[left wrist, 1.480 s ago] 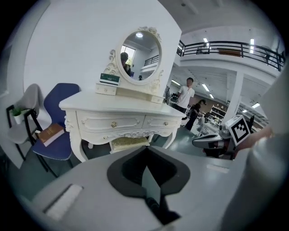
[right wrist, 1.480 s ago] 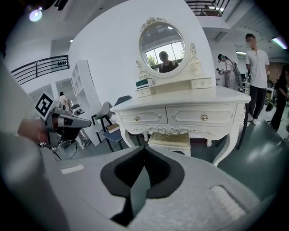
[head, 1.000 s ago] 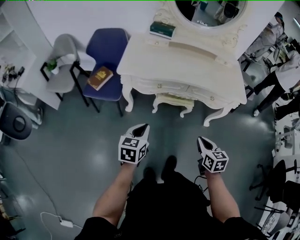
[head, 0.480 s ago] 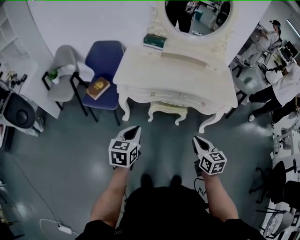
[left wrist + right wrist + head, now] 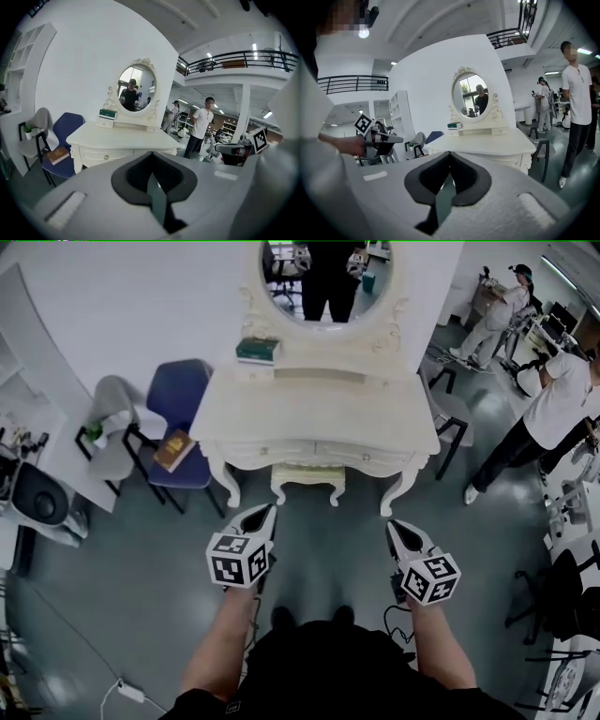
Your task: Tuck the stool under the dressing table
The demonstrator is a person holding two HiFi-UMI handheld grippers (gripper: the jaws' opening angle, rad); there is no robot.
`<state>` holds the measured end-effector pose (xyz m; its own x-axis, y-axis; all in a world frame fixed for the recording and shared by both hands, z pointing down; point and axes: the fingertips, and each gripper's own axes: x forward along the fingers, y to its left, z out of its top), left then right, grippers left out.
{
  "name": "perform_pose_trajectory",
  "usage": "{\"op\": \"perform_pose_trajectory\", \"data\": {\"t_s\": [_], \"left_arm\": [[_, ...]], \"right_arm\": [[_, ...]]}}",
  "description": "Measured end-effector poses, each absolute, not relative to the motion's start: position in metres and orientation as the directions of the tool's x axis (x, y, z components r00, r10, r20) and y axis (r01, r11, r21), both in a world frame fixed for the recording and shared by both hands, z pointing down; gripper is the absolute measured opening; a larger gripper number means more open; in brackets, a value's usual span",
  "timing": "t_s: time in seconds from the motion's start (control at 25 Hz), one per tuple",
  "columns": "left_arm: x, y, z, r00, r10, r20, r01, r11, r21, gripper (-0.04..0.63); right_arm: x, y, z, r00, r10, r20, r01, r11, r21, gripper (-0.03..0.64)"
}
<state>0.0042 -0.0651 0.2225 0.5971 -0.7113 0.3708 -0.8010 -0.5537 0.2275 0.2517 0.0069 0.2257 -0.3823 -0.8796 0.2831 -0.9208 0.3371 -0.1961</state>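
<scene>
The left hand-held gripper [image 5: 265, 514] and right hand-held gripper [image 5: 395, 527] — jaws pressed together, empty — are lifting away from the cream carved stool [image 5: 307, 482], now sitting tucked under the ornate cream counter [image 5: 319, 413] — task is looking finished.

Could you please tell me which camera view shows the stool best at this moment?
The head view. It shows the stool from above, with its cream seat edge and curved legs poking out beneath the dressing table. In both gripper views the space under the table is blocked from sight, so no stool shows there.

Stool [image 5: 307, 482] under dressing table [image 5: 319, 413]; chair [image 5: 180, 427] left.
</scene>
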Motion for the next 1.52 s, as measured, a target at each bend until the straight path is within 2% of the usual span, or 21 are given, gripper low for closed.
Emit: {"op": "perform_pose_trajectory", "data": {"t_s": [0.24, 0.44, 0.6, 0.96, 1.52], "left_arm": [[0.062, -0.05, 0.181, 0.598, -0.736, 0.317, -0.8, -0.572, 0.18, 0.018], [0.1, -0.028, 0.152, 0.623, -0.74, 0.254, -0.78, -0.61, 0.135, 0.018], [0.104, -0.029, 0.132, 0.635, -0.741, 0.219, -0.769, -0.634, 0.082, 0.018], [0.077, -0.052, 0.112, 0.61, -0.774, 0.167, -0.791, -0.608, 0.07, 0.018], [0.065, -0.048, 0.12, 0.596, -0.785, 0.168, -0.802, -0.591, 0.087, 0.018]], "right_arm": [[0.293, 0.017, 0.181, -0.44, -0.882, 0.168, -0.892, 0.408, -0.196, 0.002], [0.295, 0.028, 0.145, -0.502, -0.861, 0.08, -0.857, 0.483, -0.181, 0.002], [0.284, 0.032, 0.116, -0.518, -0.855, 0.019, -0.847, 0.51, -0.149, 0.002], [0.263, 0.025, 0.094, -0.514, -0.858, -0.002, -0.854, 0.513, -0.089, 0.002], [0.272, 0.029, 0.101, -0.472, -0.882, 0.009, -0.878, 0.469, -0.093, 0.002]]}}
